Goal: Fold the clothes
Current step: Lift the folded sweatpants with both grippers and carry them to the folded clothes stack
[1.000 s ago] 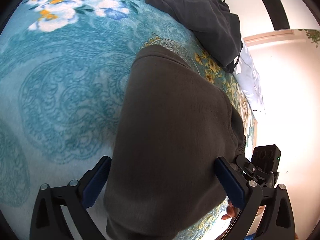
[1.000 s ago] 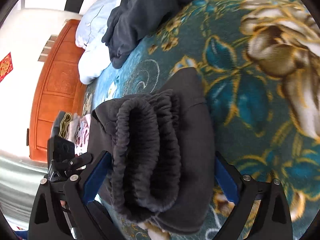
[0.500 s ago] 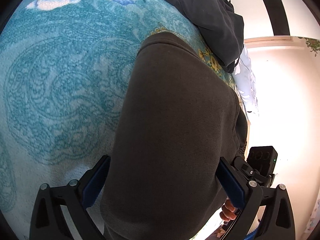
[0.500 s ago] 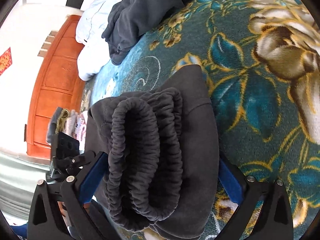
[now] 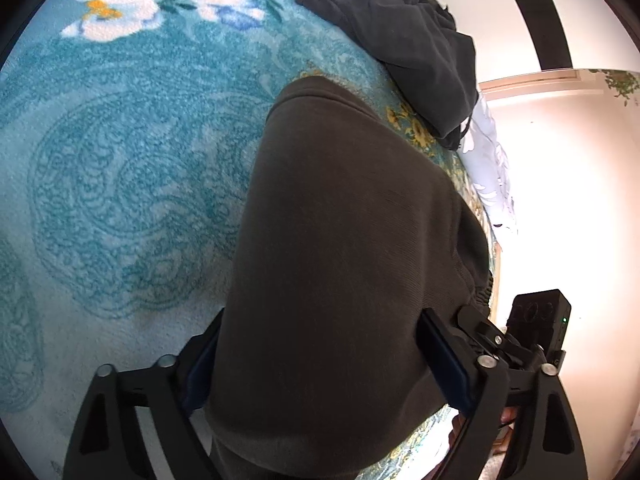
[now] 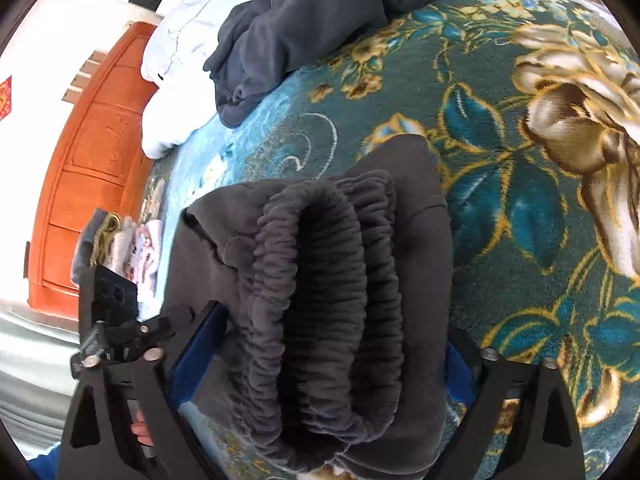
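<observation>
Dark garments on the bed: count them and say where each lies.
2. The folded brown garment lies between the tongs; the rumpled dark grey garment lies farther back beside the white pillow. Others may be hidden.

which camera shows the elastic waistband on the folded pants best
The right wrist view: the gathered waistband faces the camera, its ribbing clear between the right gripper's closing jaws. The left wrist view shows only the pants' smooth side and a sliver of gathers.

Light: bright daylight | Glare: wall beside the bed blown out white | Shadow: folded trousers dark, detail thin | Focus: sharp centre | Edges: heavy fisheye bending, black corner vignette, both views
</observation>
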